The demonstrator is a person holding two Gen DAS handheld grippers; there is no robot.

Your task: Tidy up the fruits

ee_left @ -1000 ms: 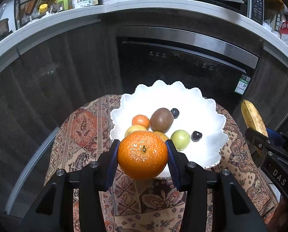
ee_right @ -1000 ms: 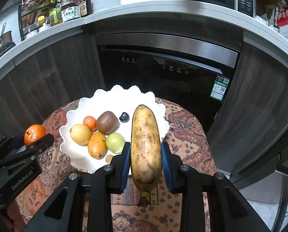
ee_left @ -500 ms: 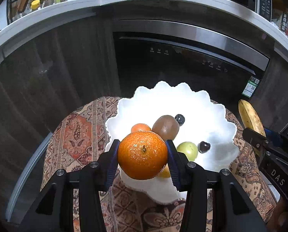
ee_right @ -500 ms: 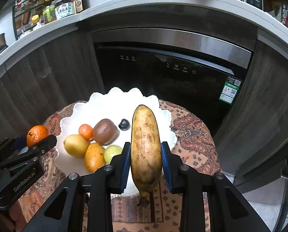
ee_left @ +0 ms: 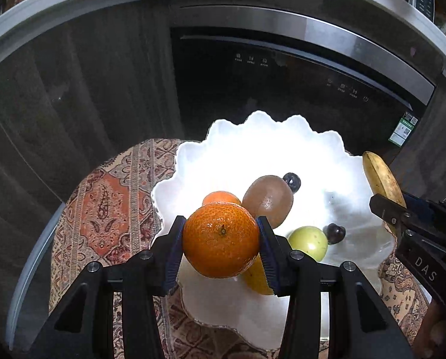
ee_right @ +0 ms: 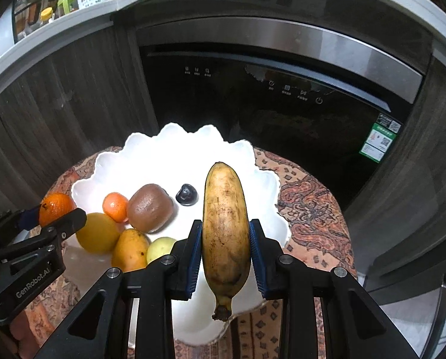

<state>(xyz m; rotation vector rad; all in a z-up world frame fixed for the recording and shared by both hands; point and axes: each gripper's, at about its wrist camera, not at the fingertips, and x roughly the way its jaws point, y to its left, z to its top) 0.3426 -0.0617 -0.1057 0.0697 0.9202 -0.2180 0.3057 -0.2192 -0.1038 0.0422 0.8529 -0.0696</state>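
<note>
The orange [ee_left: 221, 240] sits clamped between the left gripper [ee_left: 220, 254]'s jaws, held above the near-left rim of the white scalloped plate [ee_left: 253, 137]. The banana [ee_right: 225, 230] is pinched by the right gripper [ee_right: 224, 257], its long axis running straight along the jaws, stem toward the camera, over the plate's right side. Both look ready to set down; free space lies just ahead of the banana, right of the kiwi [ee_right: 150, 211].
</note>
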